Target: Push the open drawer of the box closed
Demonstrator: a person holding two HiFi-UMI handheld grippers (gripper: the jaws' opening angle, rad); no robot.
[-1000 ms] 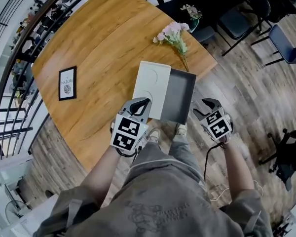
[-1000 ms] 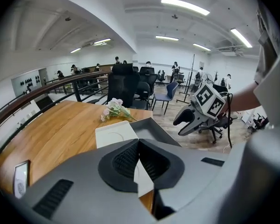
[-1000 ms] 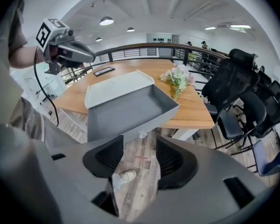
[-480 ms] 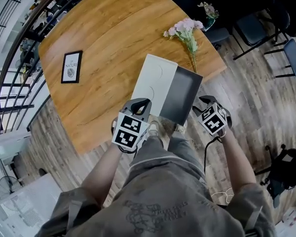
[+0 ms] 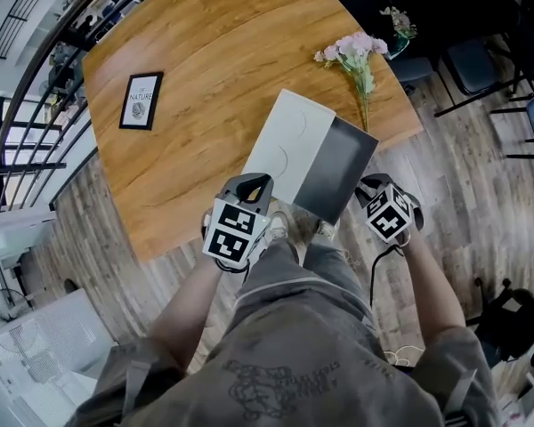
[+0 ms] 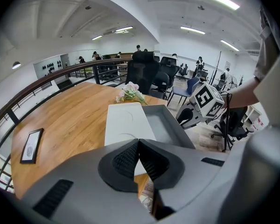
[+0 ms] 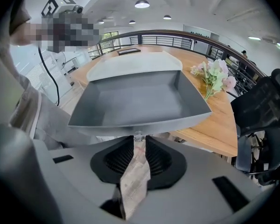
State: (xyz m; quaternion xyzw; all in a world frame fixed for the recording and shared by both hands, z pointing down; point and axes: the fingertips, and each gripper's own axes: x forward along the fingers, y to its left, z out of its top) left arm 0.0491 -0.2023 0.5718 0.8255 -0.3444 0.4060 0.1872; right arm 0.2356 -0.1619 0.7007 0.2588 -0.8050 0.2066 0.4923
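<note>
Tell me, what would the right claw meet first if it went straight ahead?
The drawer front, probably its small knob, between the tips of the right claw, whose jaws are closing.

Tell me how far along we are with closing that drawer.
Nothing looks done: the grey drawer stands pulled out of the white box, overhanging the table edge. In hand: the right claw sits at the drawer's front, jaws closing, a small clear knob at their tips. The left claw is shut and empty. Left: pushing the drawer fully in.
</note>
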